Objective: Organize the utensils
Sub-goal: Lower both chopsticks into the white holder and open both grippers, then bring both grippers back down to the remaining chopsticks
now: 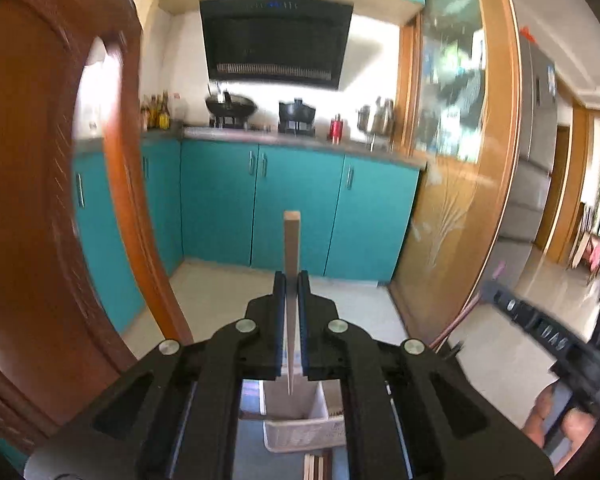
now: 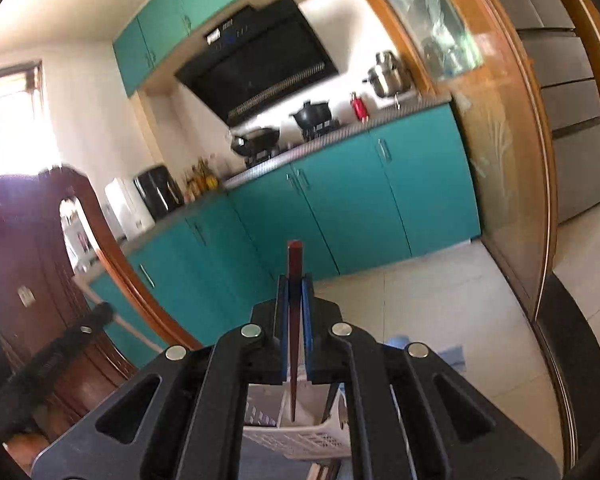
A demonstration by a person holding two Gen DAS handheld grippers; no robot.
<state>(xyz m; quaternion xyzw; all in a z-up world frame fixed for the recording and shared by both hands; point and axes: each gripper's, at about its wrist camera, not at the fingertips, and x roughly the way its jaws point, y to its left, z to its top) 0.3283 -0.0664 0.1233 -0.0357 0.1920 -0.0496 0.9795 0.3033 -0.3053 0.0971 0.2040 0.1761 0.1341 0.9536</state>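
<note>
Chopsticks ride upright, tips down over the basket (image 1: pixel 296 432): left gripper (image 1: pixel 291 280) clamps the pale one (image 1: pixel 291 240), right gripper (image 2: pixel 295 284) the red one (image 2: pixel 295 264), seemingly ready for dropping in.

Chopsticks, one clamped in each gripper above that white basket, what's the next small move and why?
Probably lower the left gripper so its pale chopstick drops tip-first into the white basket; both grippers are shut on chopsticks, tips hanging above the basket's open top.
</note>
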